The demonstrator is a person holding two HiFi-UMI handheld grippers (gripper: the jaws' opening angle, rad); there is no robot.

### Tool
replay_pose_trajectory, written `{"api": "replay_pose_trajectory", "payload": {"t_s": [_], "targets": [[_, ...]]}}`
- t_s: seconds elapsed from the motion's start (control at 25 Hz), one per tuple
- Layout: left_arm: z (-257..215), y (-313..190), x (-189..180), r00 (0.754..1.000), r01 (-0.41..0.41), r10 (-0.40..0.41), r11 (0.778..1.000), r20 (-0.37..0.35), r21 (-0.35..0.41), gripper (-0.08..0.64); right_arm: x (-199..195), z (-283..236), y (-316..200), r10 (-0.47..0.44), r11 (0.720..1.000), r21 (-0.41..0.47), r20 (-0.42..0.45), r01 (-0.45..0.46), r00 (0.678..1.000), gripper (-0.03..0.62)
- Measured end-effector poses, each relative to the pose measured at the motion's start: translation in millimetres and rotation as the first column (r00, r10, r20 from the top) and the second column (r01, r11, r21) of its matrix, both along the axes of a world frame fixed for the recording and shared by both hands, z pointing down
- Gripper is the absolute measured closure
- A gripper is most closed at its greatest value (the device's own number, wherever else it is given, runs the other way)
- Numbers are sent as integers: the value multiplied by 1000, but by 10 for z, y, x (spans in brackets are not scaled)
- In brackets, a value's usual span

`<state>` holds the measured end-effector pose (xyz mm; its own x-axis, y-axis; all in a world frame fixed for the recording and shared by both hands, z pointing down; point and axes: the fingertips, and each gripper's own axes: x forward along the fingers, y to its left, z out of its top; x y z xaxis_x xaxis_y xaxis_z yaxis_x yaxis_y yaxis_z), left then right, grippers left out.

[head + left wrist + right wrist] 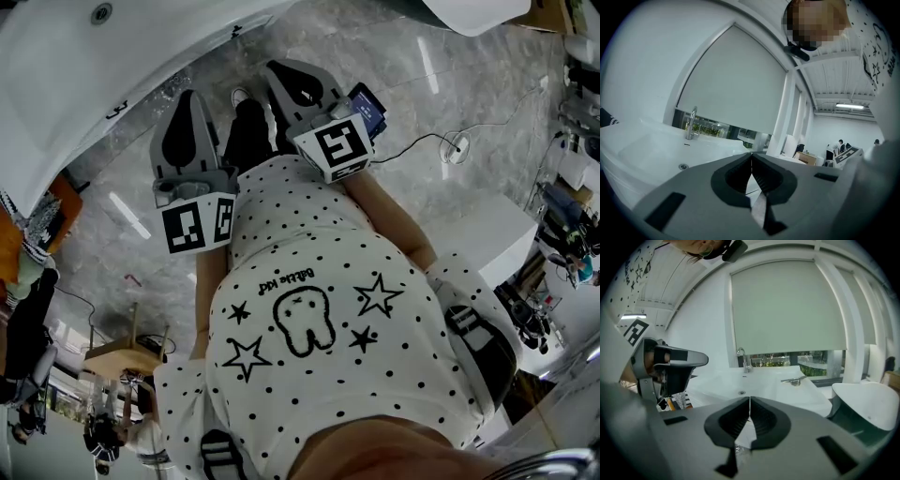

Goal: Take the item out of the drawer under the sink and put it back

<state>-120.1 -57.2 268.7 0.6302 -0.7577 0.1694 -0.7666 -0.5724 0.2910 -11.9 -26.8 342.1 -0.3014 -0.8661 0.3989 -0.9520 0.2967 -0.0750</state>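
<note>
**Both claws, held facing the white sink basin [773, 383].**

- **Left claw [751, 157]:** jaws pressed together, with nothing between them.
- **Right claw [749, 401]:** jaws likewise pressed together and empty. It sits beside the left claw. Both are short of the basin's near rim and not touching it.
- **Basin contents:** a drain [741, 392] in the bowl and a chrome faucet [743, 359] at the far rim. I see nothing else lying in it.
- **Drawer and item:** the drawer under the basin shows in no view, and neither does the item (presumably it is inside, below the basin, though I cannot confirm that).
- **Task stage, as I judge it:** not begun, since the drawer is yet to be reached.
- **Handling the item:** its weight, stiffness and surface cannot be judged unseen, so I would treat it as possibly fragile or slippery. I would spread the jaws before closing in and take it across its narrowest firm part, near the middle.
- **Handling the drawer:** I would take the front by its handle or top edge and pull level, so that it does not bind.
</note>
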Motion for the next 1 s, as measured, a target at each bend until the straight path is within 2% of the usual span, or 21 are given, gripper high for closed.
{"api": "replay_pose_trajectory", "payload": {"t_s": [1.0], "targets": [[45,-82,70,1000,-16,16,1000,2,-11,555,57,37,-72,17,1000,13,-24,-17,1000,577]]}}
